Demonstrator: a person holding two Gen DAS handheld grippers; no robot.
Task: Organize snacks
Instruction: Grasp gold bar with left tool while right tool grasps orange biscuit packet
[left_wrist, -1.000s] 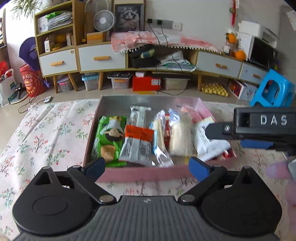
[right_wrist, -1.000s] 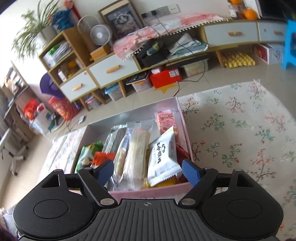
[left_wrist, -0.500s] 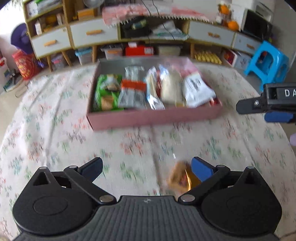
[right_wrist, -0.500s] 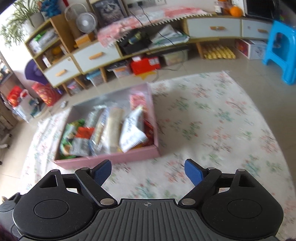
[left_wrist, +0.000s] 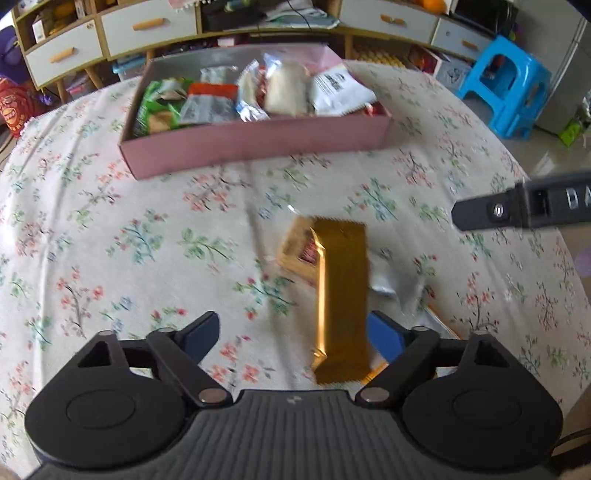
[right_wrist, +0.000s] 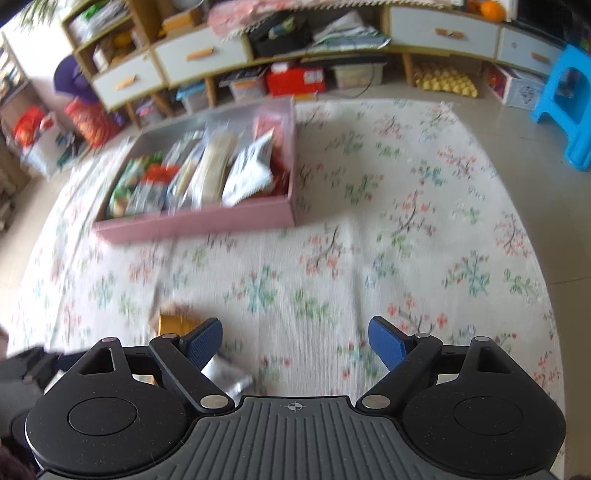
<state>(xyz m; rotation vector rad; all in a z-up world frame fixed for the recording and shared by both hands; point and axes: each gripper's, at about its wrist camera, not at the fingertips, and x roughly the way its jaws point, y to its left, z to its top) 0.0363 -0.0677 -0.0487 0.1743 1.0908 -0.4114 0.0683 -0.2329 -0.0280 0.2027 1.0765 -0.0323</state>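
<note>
A pink box (left_wrist: 258, 144) packed with several wrapped snacks stands at the far side of the floral tablecloth (left_wrist: 110, 240). Nearer lies a small heap of loose snacks: a gold-wrapped bar (left_wrist: 343, 295) on top of a tan and red pack (left_wrist: 299, 251) and a silver pack (left_wrist: 391, 280). My left gripper (left_wrist: 291, 334) hovers over the heap with its jaws closing; the gold bar lies between them, close to the right-hand finger, with no pad pressing on it. My right gripper (right_wrist: 295, 339) stands open over bare cloth, the gold bar (right_wrist: 173, 321) just left of it.
A blue plastic stool (right_wrist: 569, 107) stands on the floor to the right. Low cabinets with drawers (right_wrist: 199, 55) and storage bins line the far wall. The pink box (right_wrist: 199, 221) sits far left in the right wrist view. Open cloth lies to its right.
Both grippers have drawn back from over the pink box and tipped downward. The loose snack heap has come into view under the left gripper, whose jaws have narrowed.
</note>
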